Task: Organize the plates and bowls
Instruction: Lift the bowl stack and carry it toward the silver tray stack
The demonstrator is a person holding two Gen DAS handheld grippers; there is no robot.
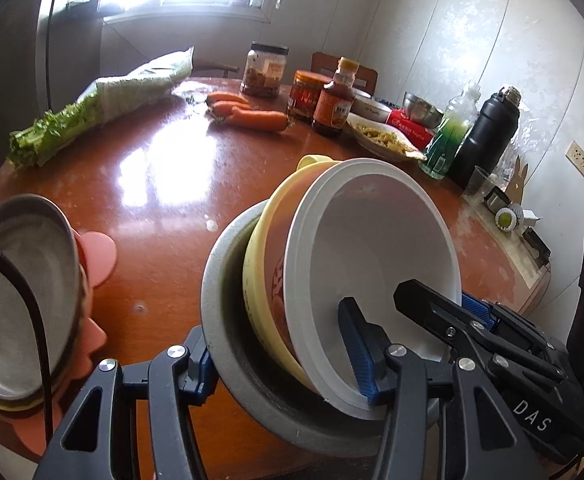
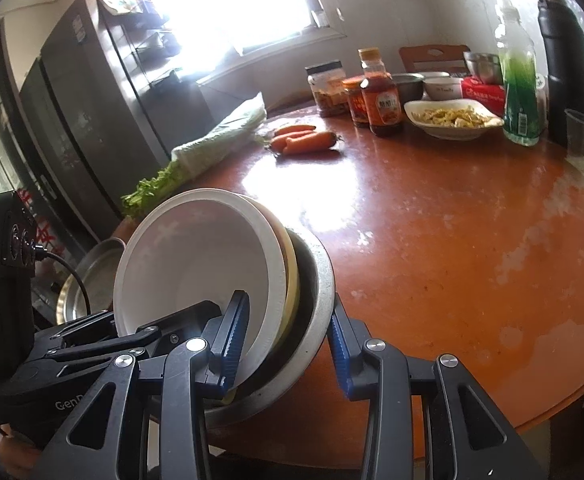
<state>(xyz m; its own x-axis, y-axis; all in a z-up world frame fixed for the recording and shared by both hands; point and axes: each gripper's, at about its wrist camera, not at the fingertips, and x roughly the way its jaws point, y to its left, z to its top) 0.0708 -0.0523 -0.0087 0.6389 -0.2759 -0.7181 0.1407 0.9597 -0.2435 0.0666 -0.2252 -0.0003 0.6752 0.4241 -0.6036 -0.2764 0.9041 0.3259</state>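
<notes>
Both wrist views close, facing opposite sides of nested bowls (image 1: 372, 264), table (image 2: 452, 240) shared

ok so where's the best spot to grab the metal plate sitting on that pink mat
Probably by the rim. The metal plate is shallow and flat, lying on the pink mat, so one finger over the raised lip and one under it should hold. Come from the open table side, since the stacked bowls crowd its other side.

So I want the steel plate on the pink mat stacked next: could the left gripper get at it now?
Probably not yet: the left gripper straddles the tilted bowl stack's rims. The steel plate itself lies uncovered, beside it.
</notes>
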